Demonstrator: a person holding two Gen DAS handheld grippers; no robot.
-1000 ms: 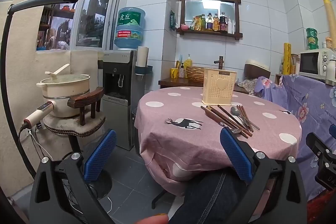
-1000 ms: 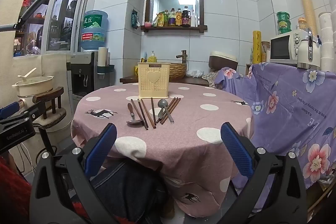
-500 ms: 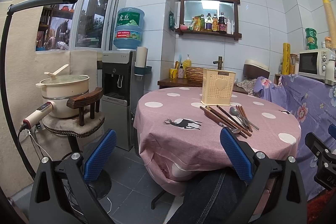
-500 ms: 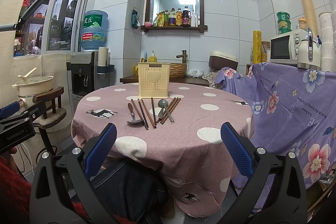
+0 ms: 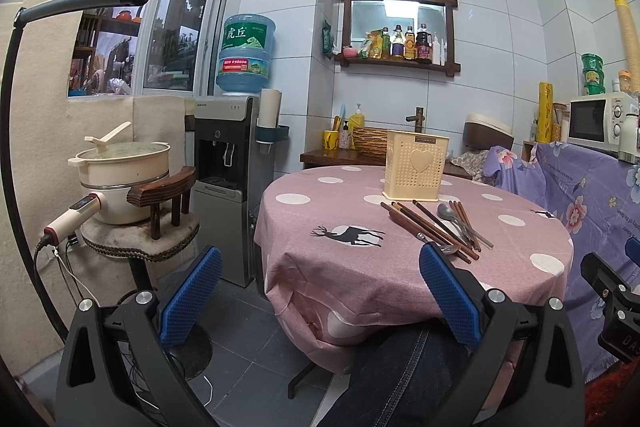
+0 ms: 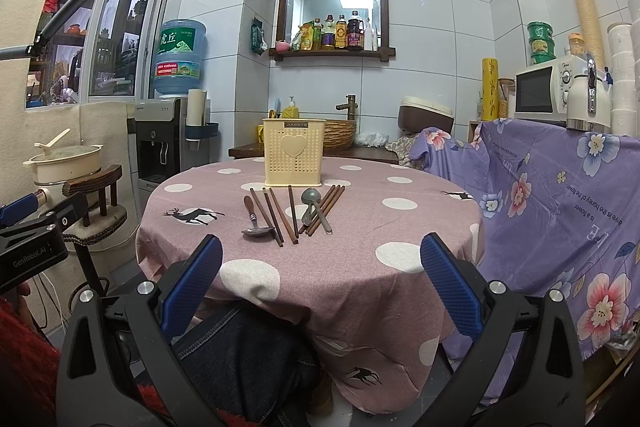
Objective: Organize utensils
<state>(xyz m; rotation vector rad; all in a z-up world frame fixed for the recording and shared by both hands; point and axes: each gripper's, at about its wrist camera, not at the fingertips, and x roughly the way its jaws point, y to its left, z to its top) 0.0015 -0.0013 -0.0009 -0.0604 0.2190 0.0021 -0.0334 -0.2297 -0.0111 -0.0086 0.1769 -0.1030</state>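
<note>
A cream perforated utensil holder (image 6: pixel 293 157) with a heart stands on the round table (image 6: pixel 400 259), also in the left wrist view (image 5: pixel 416 171). In front of it lie several brown chopsticks (image 6: pixel 274 213), a wooden-handled spoon (image 6: pixel 254 221) and a metal spoon (image 6: pixel 311 199); the same pile shows in the left wrist view (image 5: pixel 436 227). My left gripper (image 5: pixel 320 297) is open and empty, low and left of the table. My right gripper (image 6: pixel 320 285) is open and empty, short of the table's front edge.
A water dispenser (image 5: pixel 230 183) and a stool with a cream pot (image 5: pixel 124 173) stand left of the table. A purple floral cloth (image 6: pixel 560 195) covers furniture on the right, with a microwave (image 6: pixel 546 93) on top. A denim-clad leg (image 6: pixel 240 351) is below the grippers.
The left wrist view has shifted very slightly; the table sits a touch lower and further left. Nothing on the table has moved. Both grippers stay open.
</note>
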